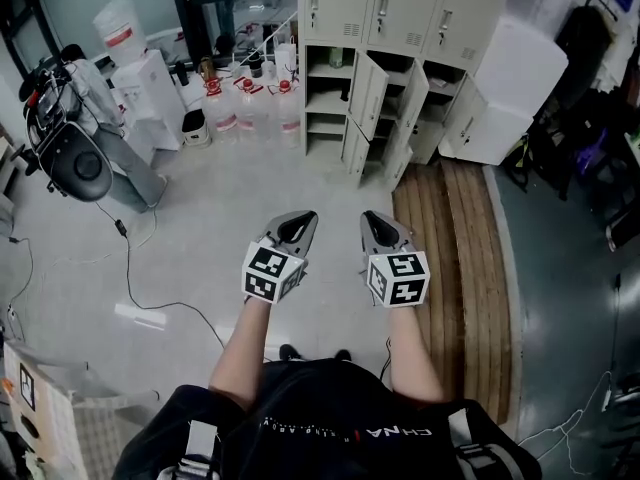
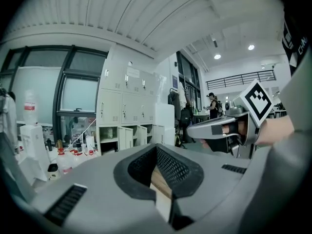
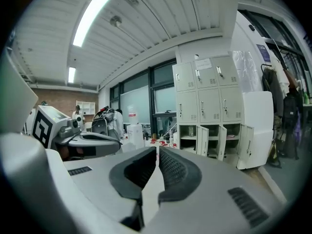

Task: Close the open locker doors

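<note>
Head view: left claw (image 1: 303, 220) and right claw (image 1: 373, 220) both clenched, empty, well short of lockers (image 1: 385, 13); lower locker doors (image 1: 368, 96) open.

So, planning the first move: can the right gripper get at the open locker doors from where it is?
Probably not yet. The right gripper is held well short of the open locker doors, with only floor between. Nothing seems to block the way, so stepping forward should bring them within reach.
</note>
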### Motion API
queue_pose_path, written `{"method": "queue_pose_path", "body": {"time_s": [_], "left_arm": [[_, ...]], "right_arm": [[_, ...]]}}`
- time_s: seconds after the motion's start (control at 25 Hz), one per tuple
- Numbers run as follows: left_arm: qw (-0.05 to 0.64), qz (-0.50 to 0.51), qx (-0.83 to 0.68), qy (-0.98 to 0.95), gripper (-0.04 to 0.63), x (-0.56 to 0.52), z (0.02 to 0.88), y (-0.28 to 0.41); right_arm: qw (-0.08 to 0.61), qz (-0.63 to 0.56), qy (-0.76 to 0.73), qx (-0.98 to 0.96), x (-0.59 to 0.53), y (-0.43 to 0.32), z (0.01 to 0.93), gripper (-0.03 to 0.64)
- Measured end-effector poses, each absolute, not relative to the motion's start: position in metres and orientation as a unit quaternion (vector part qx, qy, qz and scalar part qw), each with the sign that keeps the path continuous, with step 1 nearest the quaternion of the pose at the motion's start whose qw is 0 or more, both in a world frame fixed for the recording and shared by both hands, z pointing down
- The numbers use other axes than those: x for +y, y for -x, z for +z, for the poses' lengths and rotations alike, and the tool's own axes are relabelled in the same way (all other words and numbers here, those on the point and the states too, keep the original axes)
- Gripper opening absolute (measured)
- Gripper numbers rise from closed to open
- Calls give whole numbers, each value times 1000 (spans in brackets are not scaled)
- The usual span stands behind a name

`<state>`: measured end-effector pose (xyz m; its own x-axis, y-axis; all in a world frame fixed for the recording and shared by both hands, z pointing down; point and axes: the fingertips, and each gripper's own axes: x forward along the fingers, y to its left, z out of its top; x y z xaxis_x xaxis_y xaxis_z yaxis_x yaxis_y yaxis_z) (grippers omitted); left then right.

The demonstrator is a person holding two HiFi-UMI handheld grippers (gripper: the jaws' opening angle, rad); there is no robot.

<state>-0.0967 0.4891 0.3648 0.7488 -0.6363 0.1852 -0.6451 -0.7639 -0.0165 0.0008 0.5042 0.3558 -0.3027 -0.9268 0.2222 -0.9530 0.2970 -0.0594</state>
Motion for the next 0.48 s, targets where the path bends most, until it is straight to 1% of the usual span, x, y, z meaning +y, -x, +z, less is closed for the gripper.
{"method": "queue_pose_path", "body": {"time_s": [0.16, 0.48], "left_arm": [[36, 86, -337, -937, 20, 490, 366, 94], [31, 108, -335, -935, 20, 489, 378, 85]], "right_arm": [[75, 93, -586, -802, 504, -1, 358, 43], [77, 100, -581, -804, 504, -6, 365, 43]]}}
